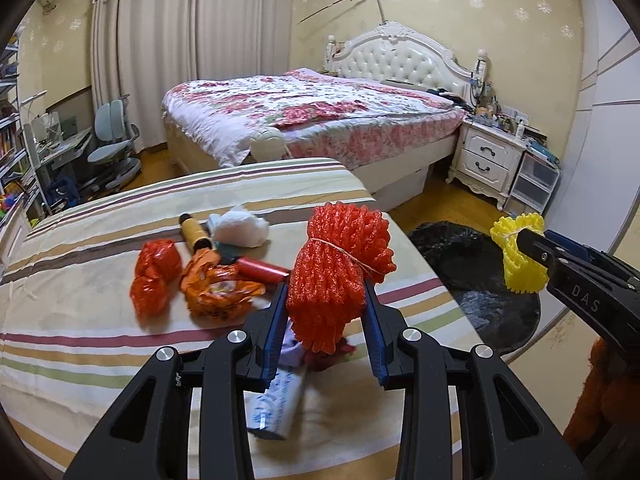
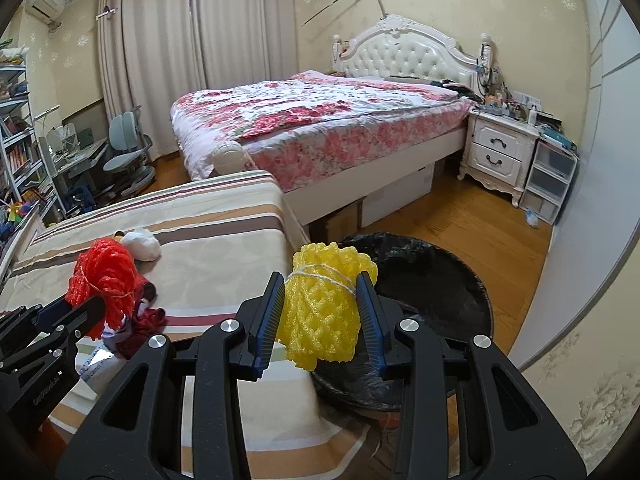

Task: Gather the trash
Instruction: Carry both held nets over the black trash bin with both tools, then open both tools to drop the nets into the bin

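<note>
My left gripper is shut on a red foam net bundle tied with string, held above the striped table. It also shows in the right wrist view. My right gripper is shut on a yellow foam net bundle, held over the rim of the black-lined trash bin. The yellow bundle also shows in the left wrist view, over the bin. On the table lie red plastic wrappers, an orange bag, a red tube, a thread spool and a white wad.
A white printed wrapper and dark red and purple scraps lie under my left gripper. A floral bed, a white nightstand, plastic drawers, a desk chair and shelves stand around the wood floor.
</note>
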